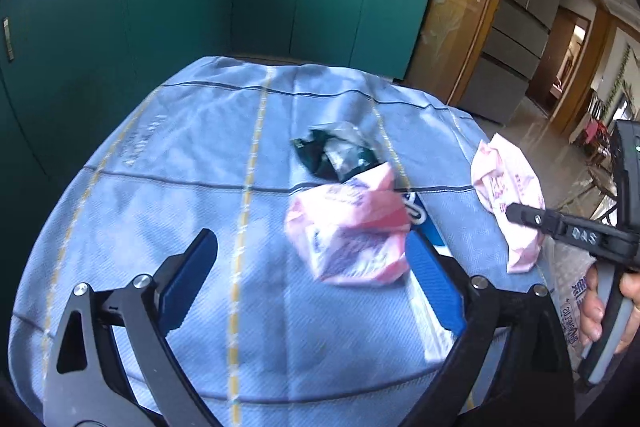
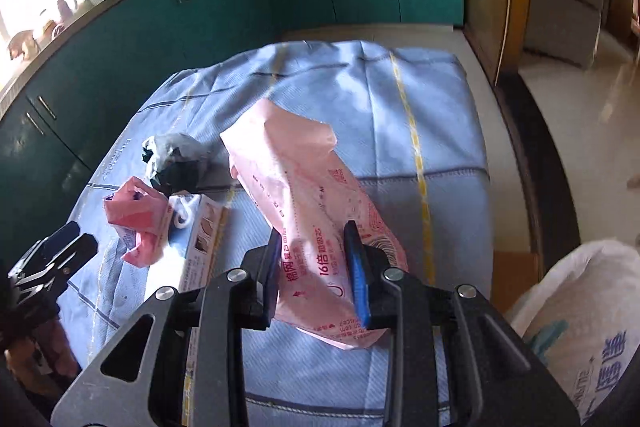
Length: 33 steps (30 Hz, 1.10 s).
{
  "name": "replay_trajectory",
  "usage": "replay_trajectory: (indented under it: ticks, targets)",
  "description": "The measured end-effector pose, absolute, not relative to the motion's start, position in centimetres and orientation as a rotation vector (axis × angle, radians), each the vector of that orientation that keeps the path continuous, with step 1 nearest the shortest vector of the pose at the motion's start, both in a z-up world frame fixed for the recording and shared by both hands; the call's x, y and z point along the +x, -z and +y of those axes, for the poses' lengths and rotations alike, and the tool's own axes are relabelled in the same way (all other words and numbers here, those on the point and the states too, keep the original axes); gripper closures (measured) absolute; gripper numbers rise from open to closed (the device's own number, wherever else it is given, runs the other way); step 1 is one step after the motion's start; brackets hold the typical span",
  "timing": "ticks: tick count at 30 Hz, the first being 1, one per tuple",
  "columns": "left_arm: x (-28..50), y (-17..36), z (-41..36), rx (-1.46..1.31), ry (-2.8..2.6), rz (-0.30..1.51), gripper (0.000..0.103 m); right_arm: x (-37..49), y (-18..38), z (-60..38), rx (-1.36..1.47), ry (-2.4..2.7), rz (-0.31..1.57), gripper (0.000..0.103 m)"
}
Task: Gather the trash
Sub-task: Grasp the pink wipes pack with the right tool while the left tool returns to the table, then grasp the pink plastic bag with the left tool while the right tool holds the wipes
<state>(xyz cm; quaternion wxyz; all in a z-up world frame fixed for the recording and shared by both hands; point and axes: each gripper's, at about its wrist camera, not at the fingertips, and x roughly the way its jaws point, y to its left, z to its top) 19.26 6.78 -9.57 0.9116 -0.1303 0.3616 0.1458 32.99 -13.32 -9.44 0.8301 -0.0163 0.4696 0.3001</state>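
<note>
Left wrist view: the left gripper [image 1: 312, 283] hangs over the bench [image 1: 120, 227], which is covered by a blue cloth, with its jaws spread wide and nothing between them. A crumpled pink wrapper [image 1: 348, 235] lies just ahead, near the right jaw, resting partly on a flat blue-and-white box [image 1: 420, 219]. Beyond it sits a dark crumpled bag [image 1: 336, 151]. At the right edge the right gripper [image 1: 520, 215] holds a larger pink packet [image 1: 504, 183] up off the cloth.

Right wrist view: the right gripper [image 2: 316, 267] has its jaws closed on the pink packet [image 2: 304, 187], pinching its near end while the rest of it stands up and away. To the left on the bench [image 2: 440, 107] lie the pink wrapper [image 2: 136, 219], the box [image 2: 196, 247] and the dark bag [image 2: 176, 159], with the left gripper [image 2: 68, 247] near them. A white sack [image 2: 580, 307] sits at the near right, likely where the trash goes.

All the pieces look like thin film: light, soft and slippery, apt to collapse under the jaws. The wrapper is best pinched across a bunched fold rather than a flat edge. The box looks stiffer; its long edge would suit.
</note>
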Motion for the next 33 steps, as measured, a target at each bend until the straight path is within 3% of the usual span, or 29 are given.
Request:
replay_trajectory:
  ticks: [4, 6, 10, 11, 12, 14, 33]
  targets:
    - [22.0, 10.0, 6.2, -0.288, -0.279, 0.765, 0.008, 32.6, 9.9, -13.3, -0.022, -0.658, 1.015, 0.06]
    - [23.3, 10.5, 6.0, -0.301, -0.265, 0.787, 0.008, 32.4, 10.0, -13.0, -0.038, -0.653, 1.007, 0.047]
    - [24.1, 11.5, 5.5, -0.3, -0.244, 0.819, 0.009, 32.3, 10.2, -12.2, -0.067, -0.623, 0.99, 0.04]
    - [24.1, 11.7, 5.4, -0.292, -0.241, 0.825, 0.016, 32.4, 10.2, -12.1, -0.075, -0.615, 0.987, 0.038]
    - [24.1, 11.9, 5.2, -0.279, -0.236, 0.836, 0.029, 32.6, 10.3, -12.0, -0.083, -0.606, 0.986, 0.038]
    - [23.7, 11.8, 5.0, -0.267, -0.239, 0.823, 0.039, 32.6, 10.5, -11.8, -0.098, -0.596, 0.983, 0.037]
    - [16.4, 7.9, 3.8, -0.204, -0.197, 0.735, 0.043, 32.4, 11.1, -11.1, -0.175, -0.545, 0.945, 0.031]
